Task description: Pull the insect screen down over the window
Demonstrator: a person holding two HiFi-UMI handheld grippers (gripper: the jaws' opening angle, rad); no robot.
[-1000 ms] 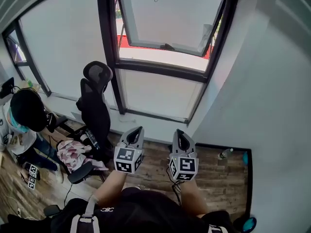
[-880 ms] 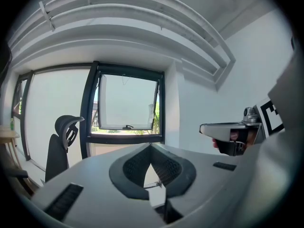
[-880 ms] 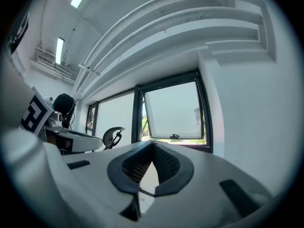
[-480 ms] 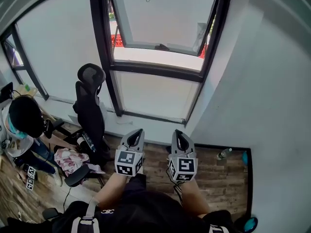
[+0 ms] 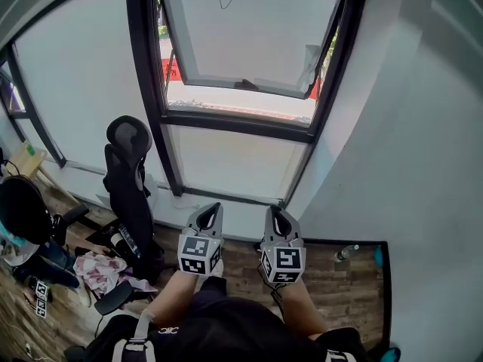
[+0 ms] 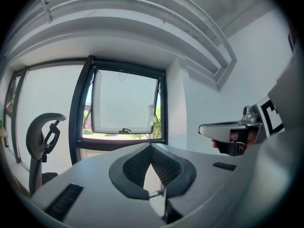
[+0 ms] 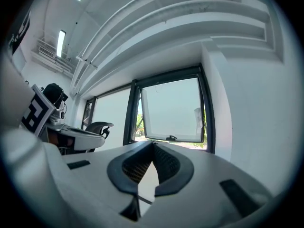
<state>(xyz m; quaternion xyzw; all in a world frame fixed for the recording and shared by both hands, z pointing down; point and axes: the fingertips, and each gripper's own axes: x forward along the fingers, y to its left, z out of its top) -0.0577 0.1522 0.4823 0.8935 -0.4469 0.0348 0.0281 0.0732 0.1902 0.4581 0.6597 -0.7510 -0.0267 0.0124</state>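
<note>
Daylight came through a black-framed window (image 5: 240, 121) at the top centre, its upper sash (image 5: 249, 36) tilted open. A white wall (image 5: 411, 149) filled the right side. At centre left a black office chair (image 5: 127, 183) stood on the wood-plank floor (image 5: 343, 289) along the bottom.

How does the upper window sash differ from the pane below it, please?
The upper sash is swung open at its bottom edge, showing outdoors beneath; the lower pane sits shut. The upper sash carries a dark handle; the lower pane shows none. Both look pale white in dark frames.
</note>
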